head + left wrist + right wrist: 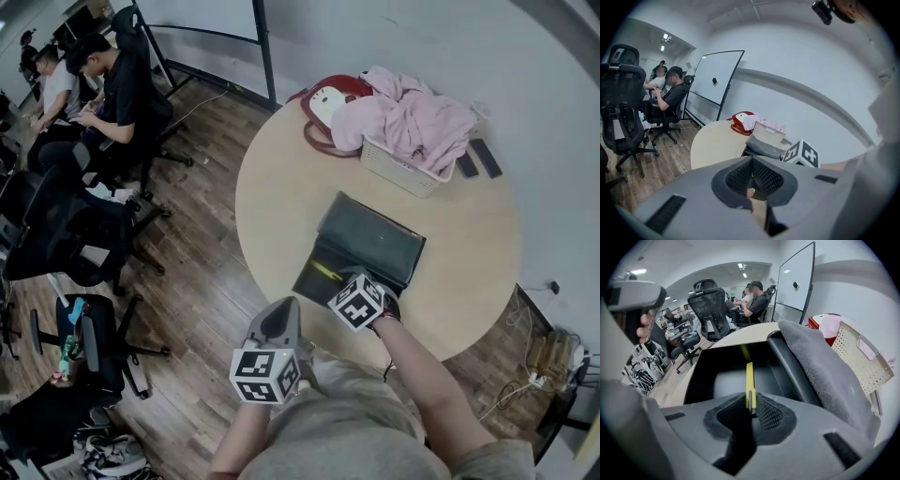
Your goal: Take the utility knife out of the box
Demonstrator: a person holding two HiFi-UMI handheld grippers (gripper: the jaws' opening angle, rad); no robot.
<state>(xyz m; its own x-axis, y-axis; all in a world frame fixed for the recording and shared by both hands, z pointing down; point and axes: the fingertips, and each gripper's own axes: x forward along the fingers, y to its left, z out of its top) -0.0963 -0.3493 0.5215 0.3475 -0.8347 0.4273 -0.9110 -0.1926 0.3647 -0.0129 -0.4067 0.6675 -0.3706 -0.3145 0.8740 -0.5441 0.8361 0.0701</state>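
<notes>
A black box [361,246] lies open on the round table [281,197], its grey-lined lid [820,366] tipped back. The yellow utility knife [750,380] lies inside, pointing away along the box floor [717,380]; in the head view the knife [325,271] shows as a thin yellow strip. My right gripper [750,408] reaches steeply down into the box and its pads pinch the knife's near end. From above, the right gripper [354,279] is at the box's near edge. My left gripper [284,314] hangs shut and empty off the table's near edge; in its own view the left gripper [751,174] aims toward the box [761,145].
A white basket [403,164] holding pink cloth, a red bag [328,103] and two phones [478,159] sit at the table's far side. Office chairs [75,234] and seated people [103,84] are on the wooden floor to the left. A whiteboard [717,77] stands beyond.
</notes>
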